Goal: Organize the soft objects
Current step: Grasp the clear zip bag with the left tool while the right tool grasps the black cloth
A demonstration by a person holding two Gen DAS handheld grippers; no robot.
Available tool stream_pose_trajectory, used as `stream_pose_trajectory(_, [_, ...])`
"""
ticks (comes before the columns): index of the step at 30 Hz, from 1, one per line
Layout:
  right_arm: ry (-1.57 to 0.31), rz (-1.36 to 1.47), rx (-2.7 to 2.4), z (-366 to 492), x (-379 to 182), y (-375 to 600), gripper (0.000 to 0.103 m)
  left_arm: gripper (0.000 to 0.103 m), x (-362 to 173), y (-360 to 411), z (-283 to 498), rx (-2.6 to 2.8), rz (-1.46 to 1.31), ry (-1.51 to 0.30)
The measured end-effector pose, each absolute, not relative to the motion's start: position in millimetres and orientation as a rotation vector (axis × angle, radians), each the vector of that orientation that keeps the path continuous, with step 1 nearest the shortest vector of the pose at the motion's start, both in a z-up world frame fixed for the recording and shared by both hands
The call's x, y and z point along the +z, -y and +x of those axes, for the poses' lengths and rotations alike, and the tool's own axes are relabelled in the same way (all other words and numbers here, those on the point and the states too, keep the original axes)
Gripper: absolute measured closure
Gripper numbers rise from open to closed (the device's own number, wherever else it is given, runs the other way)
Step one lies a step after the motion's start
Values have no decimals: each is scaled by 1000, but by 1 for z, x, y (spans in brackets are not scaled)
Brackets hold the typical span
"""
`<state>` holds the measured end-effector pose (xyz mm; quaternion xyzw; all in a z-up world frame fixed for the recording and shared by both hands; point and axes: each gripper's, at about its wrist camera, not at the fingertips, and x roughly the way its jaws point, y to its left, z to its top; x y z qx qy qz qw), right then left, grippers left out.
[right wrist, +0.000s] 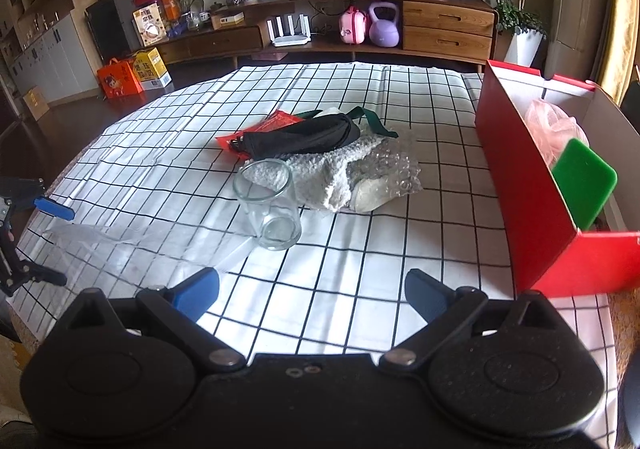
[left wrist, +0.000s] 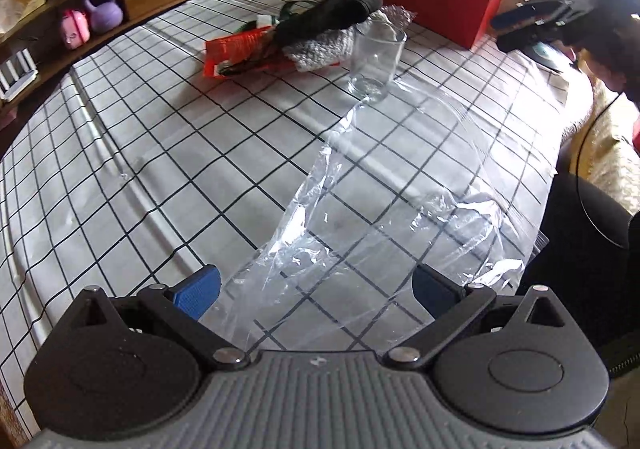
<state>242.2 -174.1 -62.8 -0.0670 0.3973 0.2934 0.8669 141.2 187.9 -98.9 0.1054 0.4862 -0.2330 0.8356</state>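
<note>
A clear plastic bag [left wrist: 372, 209] lies flat on the checked tablecloth [left wrist: 160, 137], reaching between the fingers of my open left gripper [left wrist: 316, 289]; it shows in the right wrist view [right wrist: 132, 245] too. A pile of soft things sits mid-table: a black pouch [right wrist: 300, 137], a grey fluffy cloth [right wrist: 320, 173], bubble wrap [right wrist: 384, 169] and a red packet [right wrist: 276, 121]. The red box [right wrist: 524, 185] at right holds a pink mesh puff [right wrist: 556, 125] and a green sheet [right wrist: 584, 181]. My right gripper [right wrist: 312, 293] is open and empty above the cloth.
An empty drinking glass [right wrist: 272, 205] stands in front of the pile, beside the bag's far end. The left gripper [right wrist: 44, 237] shows at the left table edge in the right wrist view. Shelves and drawers [right wrist: 444, 25] stand beyond the table.
</note>
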Motion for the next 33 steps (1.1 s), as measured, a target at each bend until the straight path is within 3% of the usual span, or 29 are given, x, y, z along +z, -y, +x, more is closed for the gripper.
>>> stream_pose_trajectory(11, [-780, -99, 602, 314, -43, 137, 7, 0, -130, -171, 137, -617, 354, -1086])
stream_pose_trajectory(23, [-836, -82, 534, 366, -65, 99, 30, 2, -147, -157, 139, -543, 405, -1004])
stream_pose_trajectory(25, [-855, -78, 540, 369, -71, 95, 46, 13, -145, -156, 141, -538, 377, -996])
stream_pose_trajectory(26, [-866, -76, 544, 370, -73, 93, 48, 16, -144, -156, 143, -530, 368, -993])
stream_pose_trajectory(29, [-872, -88, 534, 370, -77, 89, 59, 39, -140, -157, 148, -502, 344, -982])
stream_pose_trajectory(31, [-866, -96, 532, 369, -76, 89, 73, 57, -139, -154, 150, -482, 338, -975])
stream_pose_trajectory(32, [-865, -99, 530, 368, -76, 88, 74, 60, -138, -152, 151, -470, 341, -969])
stream_pose_trajectory(33, [-865, -103, 530, 368, -76, 88, 77, 70, -138, -150, 151, -460, 345, -963])
